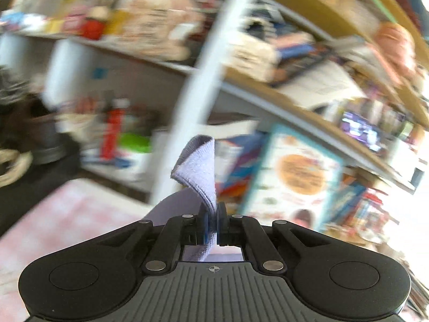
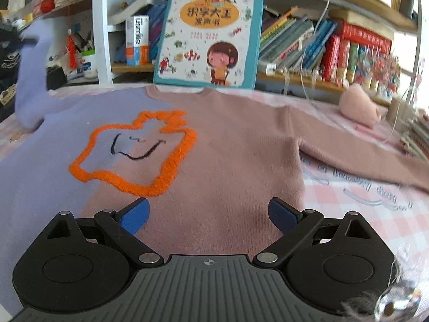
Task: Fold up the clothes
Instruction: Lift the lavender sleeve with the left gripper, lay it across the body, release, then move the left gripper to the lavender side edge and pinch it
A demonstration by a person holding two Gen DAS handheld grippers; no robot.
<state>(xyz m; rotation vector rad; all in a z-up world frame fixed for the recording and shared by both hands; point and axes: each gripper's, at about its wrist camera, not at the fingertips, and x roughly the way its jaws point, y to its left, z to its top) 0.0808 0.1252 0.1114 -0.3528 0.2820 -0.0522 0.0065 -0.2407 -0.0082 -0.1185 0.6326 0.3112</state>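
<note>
One sweater (image 2: 214, 145), half lilac, half pink, lies flat on the checked tabletop (image 2: 375, 214). The left hand-held gripper (image 1: 211, 222) pinches its lilac cuff (image 1: 198, 169) aloft; the right hand-held gripper (image 2: 209, 214) hovers spread wide above the hem.

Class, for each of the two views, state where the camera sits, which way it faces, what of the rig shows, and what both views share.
Left wrist: behind the left gripper, tilted up at blurred shelves; it pinches the lilac sleeve.
Right wrist: behind the open right gripper, looking across the sweater toward the bookshelf.
Shared: the teal-edged picture book, the lilac sleeve, the pink checked cloth.
</note>
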